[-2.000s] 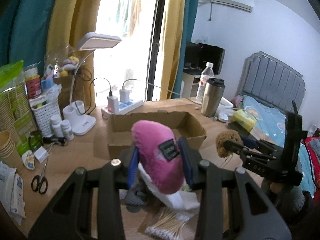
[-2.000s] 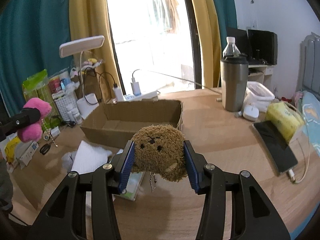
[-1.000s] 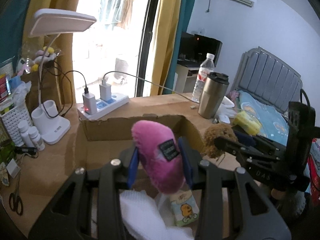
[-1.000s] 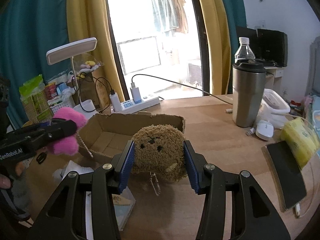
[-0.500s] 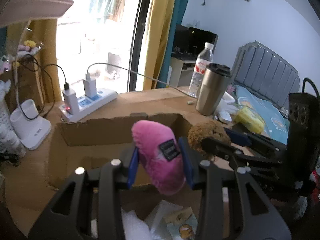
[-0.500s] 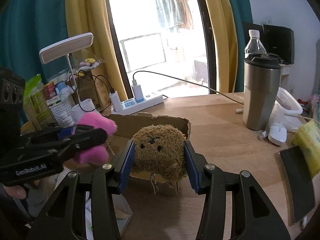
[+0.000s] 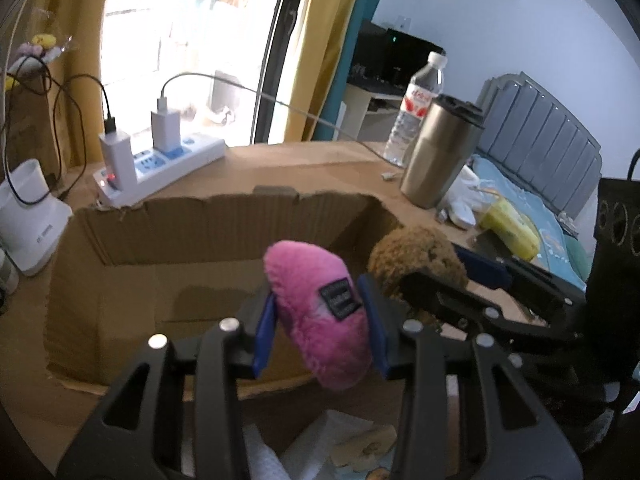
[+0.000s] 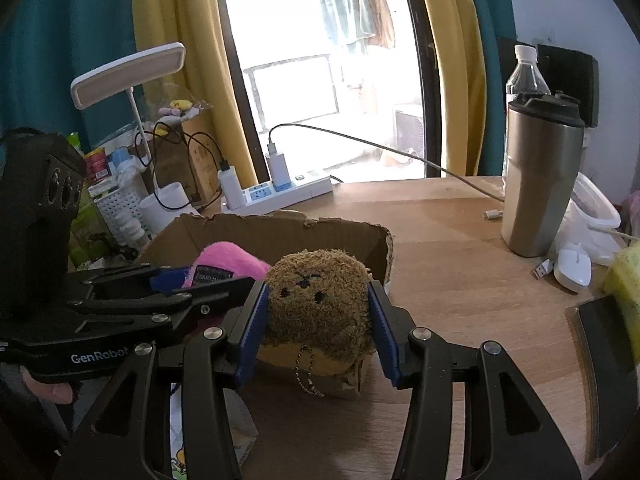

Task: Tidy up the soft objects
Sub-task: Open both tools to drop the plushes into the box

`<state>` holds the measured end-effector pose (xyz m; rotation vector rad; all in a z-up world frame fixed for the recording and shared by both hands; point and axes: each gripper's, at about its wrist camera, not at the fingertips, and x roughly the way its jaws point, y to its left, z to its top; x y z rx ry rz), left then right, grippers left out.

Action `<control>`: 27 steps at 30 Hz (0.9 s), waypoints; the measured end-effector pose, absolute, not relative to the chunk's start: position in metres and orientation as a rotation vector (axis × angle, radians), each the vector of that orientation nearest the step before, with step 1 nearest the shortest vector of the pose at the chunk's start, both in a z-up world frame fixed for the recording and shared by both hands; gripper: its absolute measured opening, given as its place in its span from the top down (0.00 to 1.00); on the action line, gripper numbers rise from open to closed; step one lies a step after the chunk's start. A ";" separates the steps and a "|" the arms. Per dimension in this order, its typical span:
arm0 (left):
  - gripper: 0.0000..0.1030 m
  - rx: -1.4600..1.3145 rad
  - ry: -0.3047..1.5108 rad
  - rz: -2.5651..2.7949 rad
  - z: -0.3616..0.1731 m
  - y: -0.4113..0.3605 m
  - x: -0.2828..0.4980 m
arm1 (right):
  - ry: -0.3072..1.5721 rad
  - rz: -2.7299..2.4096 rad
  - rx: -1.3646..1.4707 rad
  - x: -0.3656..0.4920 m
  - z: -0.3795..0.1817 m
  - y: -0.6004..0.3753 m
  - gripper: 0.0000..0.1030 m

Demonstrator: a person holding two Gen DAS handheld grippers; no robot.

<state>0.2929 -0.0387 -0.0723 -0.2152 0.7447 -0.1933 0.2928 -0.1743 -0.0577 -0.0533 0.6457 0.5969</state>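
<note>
My left gripper (image 7: 320, 320) is shut on a pink plush toy (image 7: 316, 304) with a black label, held over the near edge of an open cardboard box (image 7: 224, 220). My right gripper (image 8: 316, 312) is shut on a brown plush toy (image 8: 316, 300) with a stitched face and a bead chain, held at the box's (image 8: 280, 228) near right corner. The brown toy (image 7: 416, 256) and the right gripper also show in the left wrist view, right of the pink toy. The pink toy (image 8: 228, 260) shows in the right wrist view, left of the brown one. The box floor is bare.
A steel tumbler (image 8: 540, 176) and water bottle (image 8: 526, 72) stand at the right on the wooden desk (image 8: 460, 280). A power strip (image 7: 160, 160) with chargers lies behind the box. A lamp base (image 7: 28, 216) is at the left. A white cloth and packet (image 7: 344, 444) lie in front of the box. A phone (image 8: 608, 360) lies at the right.
Both grippers have moved forward toward the box, each still holding its toy. The pink toy is now over the box's near edge and the brown toy at its corner.
</note>
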 end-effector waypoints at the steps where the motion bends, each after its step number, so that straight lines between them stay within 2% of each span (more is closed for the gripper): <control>1: 0.54 -0.221 0.755 -0.191 -0.074 -0.038 0.294 | 0.647 0.593 -0.053 0.294 -0.058 -0.175 0.49; 14: 0.45 -0.243 0.771 -0.158 -0.069 -0.030 0.286 | 0.646 0.574 -0.053 0.288 -0.052 -0.173 0.40; 18: 0.41 -0.244 0.756 -0.154 -0.063 -0.028 0.279 | 0.634 0.564 -0.055 0.281 -0.046 -0.174 0.40; 27: 0.39 -0.241 0.709 -0.154 -0.047 -0.025 0.253 | 0.598 0.556 -0.065 0.259 -0.032 -0.176 0.40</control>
